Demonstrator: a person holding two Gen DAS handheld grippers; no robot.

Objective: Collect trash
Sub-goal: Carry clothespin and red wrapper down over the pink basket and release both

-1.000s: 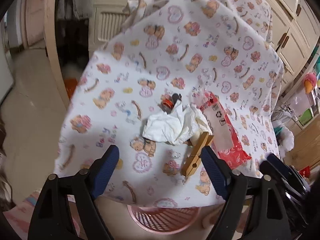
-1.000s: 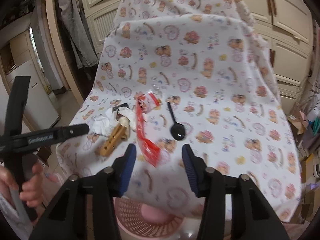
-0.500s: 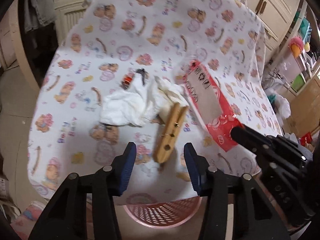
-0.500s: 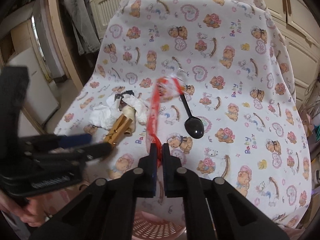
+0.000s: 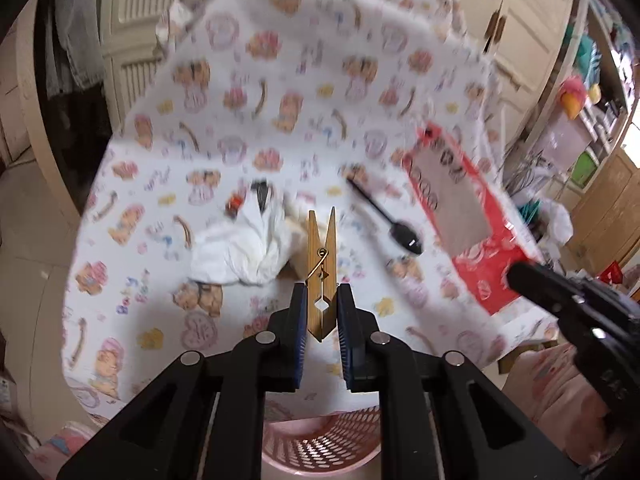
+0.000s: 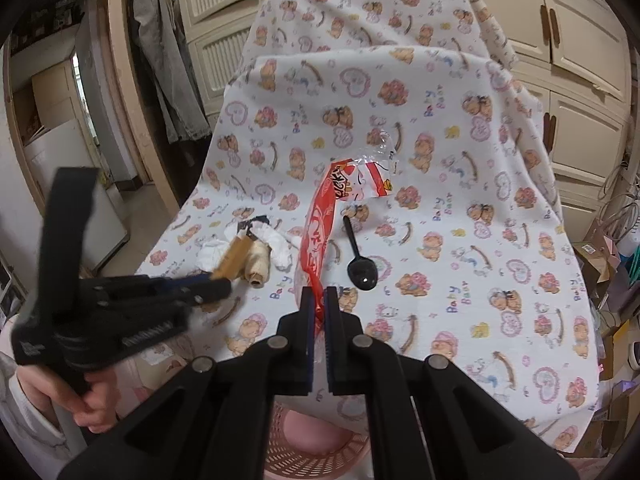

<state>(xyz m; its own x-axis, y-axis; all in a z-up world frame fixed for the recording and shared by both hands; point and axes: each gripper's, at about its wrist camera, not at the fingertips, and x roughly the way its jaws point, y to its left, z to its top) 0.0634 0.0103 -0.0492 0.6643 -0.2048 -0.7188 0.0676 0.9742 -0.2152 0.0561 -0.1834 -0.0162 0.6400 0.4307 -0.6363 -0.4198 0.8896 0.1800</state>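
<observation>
My left gripper (image 5: 322, 308) is shut on a wooden clothespin (image 5: 321, 272) and holds it above the bear-print cloth; the clothespin also shows in the right wrist view (image 6: 232, 258). My right gripper (image 6: 319, 304) is shut on a red snack wrapper (image 6: 320, 224) and holds it lifted off the cloth; the wrapper also shows in the left wrist view (image 5: 464, 216). A crumpled white tissue (image 5: 244, 244) and a black plastic spoon (image 5: 384, 220) lie on the cloth. A pink perforated basket (image 5: 320, 444) stands below the front edge.
A small orange and black scrap (image 5: 236, 202) lies beside the tissue. A pale spool-like piece (image 6: 258, 268) lies by the tissue. Cream cupboards (image 6: 580, 40) stand behind. Shelves with clutter (image 5: 580, 128) are at the right. Clothes (image 6: 168, 60) hang at the left.
My left gripper closed on the clothespin and lifted it. My right gripper closed on the red wrapper and raised it off the cloth.
</observation>
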